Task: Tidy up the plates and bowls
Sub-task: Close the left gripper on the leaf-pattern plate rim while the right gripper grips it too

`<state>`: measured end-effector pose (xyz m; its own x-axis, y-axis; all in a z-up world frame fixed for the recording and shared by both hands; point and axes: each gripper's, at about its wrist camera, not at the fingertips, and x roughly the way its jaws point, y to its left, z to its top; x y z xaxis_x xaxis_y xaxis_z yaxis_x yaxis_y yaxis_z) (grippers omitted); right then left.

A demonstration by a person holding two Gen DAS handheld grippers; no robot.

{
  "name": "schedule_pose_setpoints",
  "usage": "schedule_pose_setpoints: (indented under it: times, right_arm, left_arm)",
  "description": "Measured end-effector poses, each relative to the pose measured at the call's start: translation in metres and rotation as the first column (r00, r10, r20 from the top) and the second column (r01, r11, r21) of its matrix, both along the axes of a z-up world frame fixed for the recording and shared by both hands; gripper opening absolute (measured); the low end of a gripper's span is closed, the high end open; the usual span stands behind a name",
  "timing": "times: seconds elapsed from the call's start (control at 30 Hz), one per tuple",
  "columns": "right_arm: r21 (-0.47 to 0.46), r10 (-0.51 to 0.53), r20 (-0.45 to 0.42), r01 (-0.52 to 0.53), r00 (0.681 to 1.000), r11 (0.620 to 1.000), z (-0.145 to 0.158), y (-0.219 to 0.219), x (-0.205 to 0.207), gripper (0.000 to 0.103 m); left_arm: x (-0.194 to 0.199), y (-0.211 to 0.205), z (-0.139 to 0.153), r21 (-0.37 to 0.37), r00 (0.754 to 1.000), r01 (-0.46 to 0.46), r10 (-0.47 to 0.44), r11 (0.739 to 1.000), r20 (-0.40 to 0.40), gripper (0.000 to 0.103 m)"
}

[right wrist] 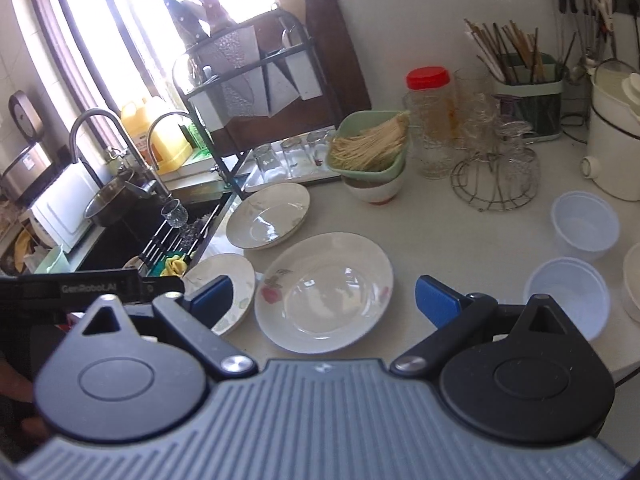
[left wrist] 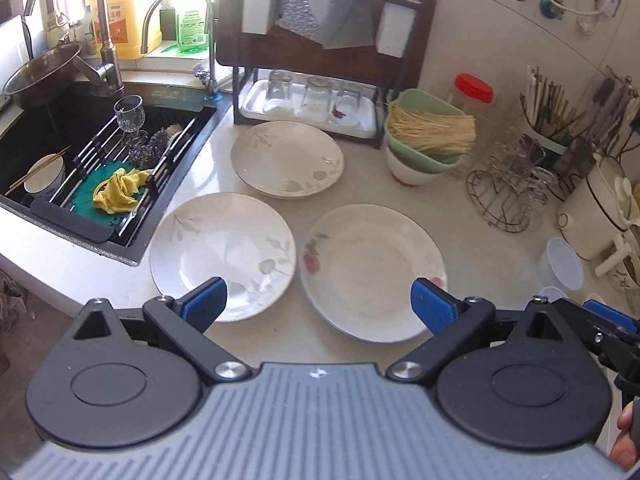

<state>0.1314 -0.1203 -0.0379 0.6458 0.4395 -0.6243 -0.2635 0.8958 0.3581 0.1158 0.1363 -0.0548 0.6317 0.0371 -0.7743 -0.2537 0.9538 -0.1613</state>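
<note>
Three white plates lie apart on the pale counter. A rose-patterned plate [left wrist: 374, 270] [right wrist: 324, 290] is nearest, a leaf-patterned plate [left wrist: 222, 254] [right wrist: 224, 284] lies left of it, and another leaf-patterned plate [left wrist: 287, 158] [right wrist: 268, 216] sits farther back. Two white plastic bowls [right wrist: 585, 226] [right wrist: 568, 296] stand at the right. My left gripper [left wrist: 318, 302] is open and empty, above the counter before the two near plates. My right gripper [right wrist: 324, 300] is open and empty above the rose plate.
A black sink [left wrist: 60, 152] with a rack, glass, bowl with chopsticks and yellow cloth lies left. A dish rack [left wrist: 316, 92] with upturned glasses stands behind. Stacked bowls holding noodles [left wrist: 428, 140], a red-lidded jar [left wrist: 474, 92], a wire glass stand [left wrist: 508, 192] and a white pot [left wrist: 596, 208] crowd the right.
</note>
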Motion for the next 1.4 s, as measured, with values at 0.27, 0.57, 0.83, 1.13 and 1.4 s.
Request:
schedule_pose_setpoints:
  times: [0.27,0.57,0.83,1.13,1.4]
  right_arm:
    - [0.024,0.022,-0.054,-0.021,0.998,0.999,-0.010,0.067,0.031,0.099]
    - [0.113,0.016,-0.173,0.004,0.985,0.994,-0.036,0.129,0.057,0.099]
    - [0.105,-0.039,-0.276,0.071,0.960,0.992,-0.061,0.161,0.069,0.092]
    - [0.077,-0.118,-0.386,0.159,0.915,0.984,-0.092,0.173,0.074,0.081]
    - [0.061,-0.136,-0.495,0.190,0.858,0.980,-0.131,0.197,0.077,0.066]
  left_arm:
    - [0.016,0.083,-0.025,-0.031,0.999,-0.033,0.032,0.999,-0.024,0.100]
    - [0.043,0.159,-0.061,-0.050,0.996,0.003,-0.007,0.999,-0.093,0.100]
    - [0.069,0.195,-0.097,-0.079,0.989,0.041,-0.052,0.996,-0.135,0.100]
    - [0.094,0.222,-0.131,-0.138,0.977,0.080,-0.105,0.987,-0.185,0.093]
    - [0.116,0.242,-0.150,-0.208,0.962,0.135,-0.178,0.969,-0.207,0.070]
